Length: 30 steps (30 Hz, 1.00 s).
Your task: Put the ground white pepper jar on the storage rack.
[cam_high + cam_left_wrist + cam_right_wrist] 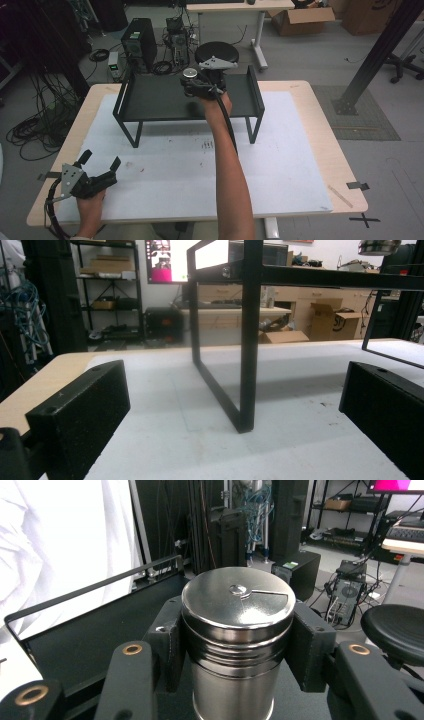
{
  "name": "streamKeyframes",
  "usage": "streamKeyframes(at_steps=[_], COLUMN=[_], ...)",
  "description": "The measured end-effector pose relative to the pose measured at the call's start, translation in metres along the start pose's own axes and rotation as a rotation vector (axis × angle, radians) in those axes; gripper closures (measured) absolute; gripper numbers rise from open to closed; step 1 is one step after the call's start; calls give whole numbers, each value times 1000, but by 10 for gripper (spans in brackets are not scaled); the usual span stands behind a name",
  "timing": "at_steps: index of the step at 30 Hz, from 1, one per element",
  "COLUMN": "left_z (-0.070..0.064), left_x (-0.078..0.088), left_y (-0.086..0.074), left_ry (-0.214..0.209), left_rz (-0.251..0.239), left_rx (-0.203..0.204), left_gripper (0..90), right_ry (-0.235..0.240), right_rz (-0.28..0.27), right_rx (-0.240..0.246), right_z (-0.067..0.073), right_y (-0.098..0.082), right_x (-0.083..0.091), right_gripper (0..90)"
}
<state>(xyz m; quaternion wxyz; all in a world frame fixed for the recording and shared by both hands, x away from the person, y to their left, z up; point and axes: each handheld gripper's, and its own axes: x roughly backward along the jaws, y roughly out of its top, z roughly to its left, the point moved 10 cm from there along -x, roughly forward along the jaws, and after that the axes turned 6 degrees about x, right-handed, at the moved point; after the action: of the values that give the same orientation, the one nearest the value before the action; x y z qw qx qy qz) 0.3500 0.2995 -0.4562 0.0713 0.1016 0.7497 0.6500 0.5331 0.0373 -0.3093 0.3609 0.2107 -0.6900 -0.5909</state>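
High view: black metal shelf (165, 97) stands on white mat (280, 165) covering wooden table (345, 180). R arm extends fwd over mat; right gripper (192, 85) sits above shelf deck, approx centre, w/ grey three-cornered plate on top. Round metal lid of steel canister (189, 73) visible at gripper's far end. Left gripper (100, 162) rests low at near-L corner of table, jaws spread apart, nothing between them. Black stool (216, 51) and PC tower (139, 42) on floor beyond table.

Left gripper view: both black jaws wide apart, gap empty, close above mat. Shelf leg frame (245, 365) stands ahead, approx centre; shelf deck edge runs across top. Canister base (379, 246) visible at top R, above deck level.

Right gripper view: jaws clamped on steel canister (237, 630), one pad on each side, just below lid. Canister upright, ribbed under lid. Shelf deck (90, 640) and its rail lie behind and L. Whether canister base touches deck: cannot tell. Stool (395, 632) at R.
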Motion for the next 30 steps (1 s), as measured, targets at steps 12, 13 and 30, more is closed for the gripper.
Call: streamKeyframes(at_steps=[12, 13, 30], left_z=[0, 0, -1], left_x=[0, 0, 0], left_y=[0, 0, 0], left_ry=[0, 0, 0], left_rz=[-2, -2, 0], left_rx=[0, 0, -3], left_gripper=[2, 2, 2], right_ry=[-16, -16, -9], right_rz=[54, 54, 98], right_rx=[-52, -52, -70], right_z=[-7, -7, -6], right_y=[-11, -11, -19], right_x=[-12, -12, -20], right_gripper=[490, 490, 489])
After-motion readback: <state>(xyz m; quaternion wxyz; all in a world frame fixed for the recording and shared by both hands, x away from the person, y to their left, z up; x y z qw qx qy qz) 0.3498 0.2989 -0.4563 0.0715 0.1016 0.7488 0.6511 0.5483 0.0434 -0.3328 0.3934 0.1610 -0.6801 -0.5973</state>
